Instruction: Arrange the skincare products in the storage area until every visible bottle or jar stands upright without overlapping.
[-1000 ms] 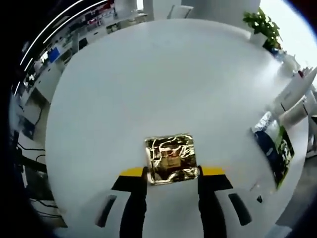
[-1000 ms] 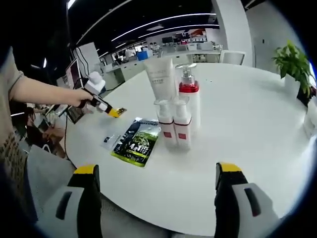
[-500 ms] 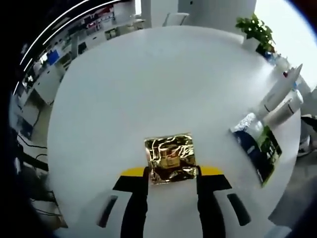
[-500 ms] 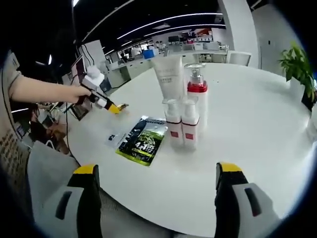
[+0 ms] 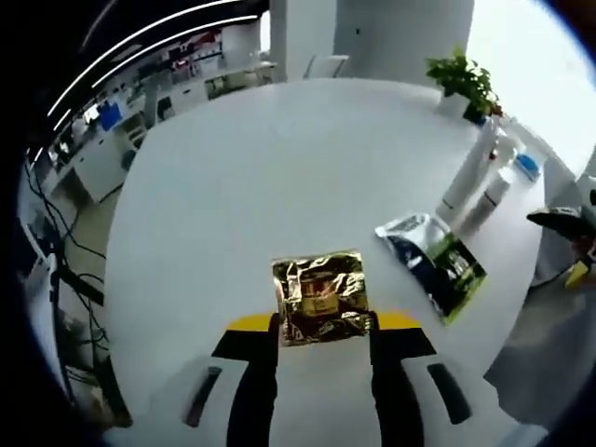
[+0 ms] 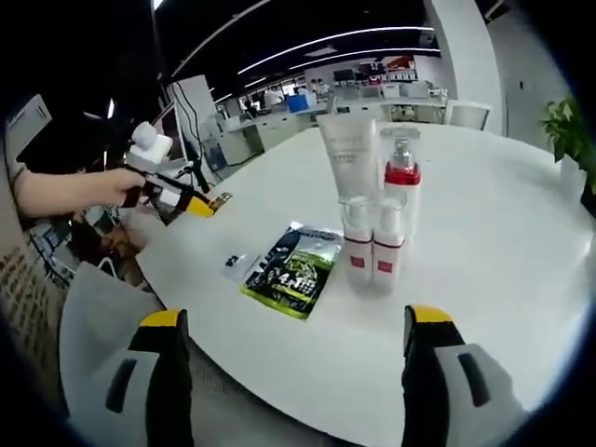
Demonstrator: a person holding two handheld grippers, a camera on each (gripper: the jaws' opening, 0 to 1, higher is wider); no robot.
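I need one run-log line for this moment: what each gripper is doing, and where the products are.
left gripper: shut on gold sachet | right gripper: open, holds nothing | bottles: upright on white table | green sachet: lying flat beside bottles

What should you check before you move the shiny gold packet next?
1. Left gripper shut on the gold packet: ok.
2. Right gripper open and holding nothing: ok.
3. Bottles and tube upright: ok.
4. Green sachet upright: not ok, it lies flat on the table.
5. Bare table near the bottles for the packet: ok.
6. Packet free of the table: cannot tell.
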